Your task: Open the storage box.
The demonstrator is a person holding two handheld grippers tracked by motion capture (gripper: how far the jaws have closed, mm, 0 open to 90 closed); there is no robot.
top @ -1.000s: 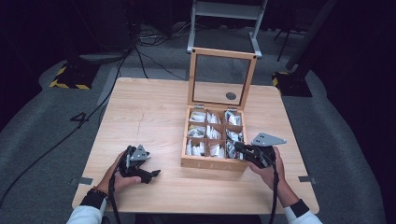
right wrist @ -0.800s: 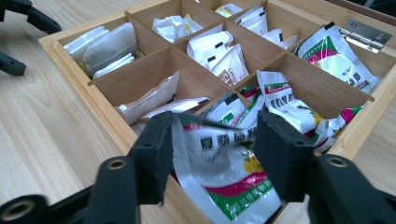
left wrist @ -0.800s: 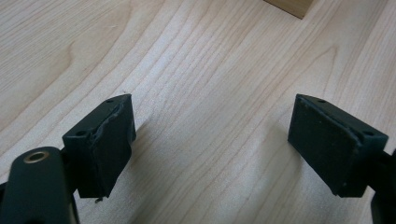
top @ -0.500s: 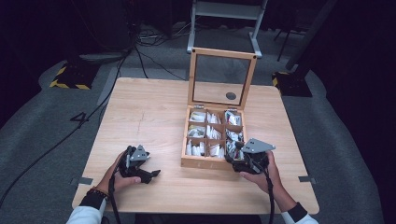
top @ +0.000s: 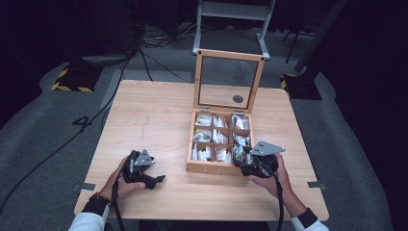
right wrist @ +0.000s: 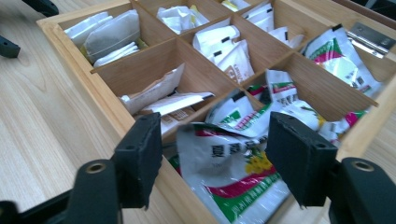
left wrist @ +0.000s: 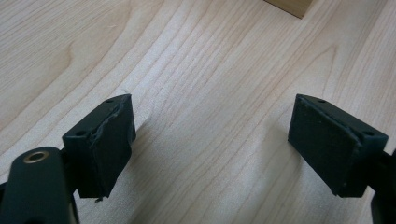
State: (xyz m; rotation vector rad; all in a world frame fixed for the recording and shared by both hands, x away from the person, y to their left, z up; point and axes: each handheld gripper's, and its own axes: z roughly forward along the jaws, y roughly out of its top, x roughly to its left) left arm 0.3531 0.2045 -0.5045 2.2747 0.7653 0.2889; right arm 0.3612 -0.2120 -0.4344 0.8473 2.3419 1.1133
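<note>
I hold a two-jaw claw in each hand at a pale wooden table point(top: 159, 108), and I place everything against the wooden box point(top: 192, 166) that sits right of the table's middle.

Nearest me, my left claw point(top: 153, 180) rests low on bare tabletop left of the box, well apart from it, near the table's near edge. Its jaws stand wide apart with nothing between them; in the left gripper view only wood grain lies in the gap, and one corner of the box shows at the top edge. Open table spreads to the left of the box and beyond my left claw.

My right claw point(right wrist: 212, 154) is at the box's near right corner, just above the rim. Its jaws are spread open on either side of a white, green and red packet point(right wrist: 233, 170) that lies in the near right compartment, not pinched. The packet's long axis runs away from me, along the jaws.

The box is split into a grid of compartments holding white sachets point(right wrist: 224, 49). Its glass-paned lid point(top: 230, 79) stands upright at the far side.

Beyond the table lies grey carpet point(top: 43, 130) with black cables point(top: 144, 53), a metal stand point(top: 235, 12) and dark surroundings.
</note>
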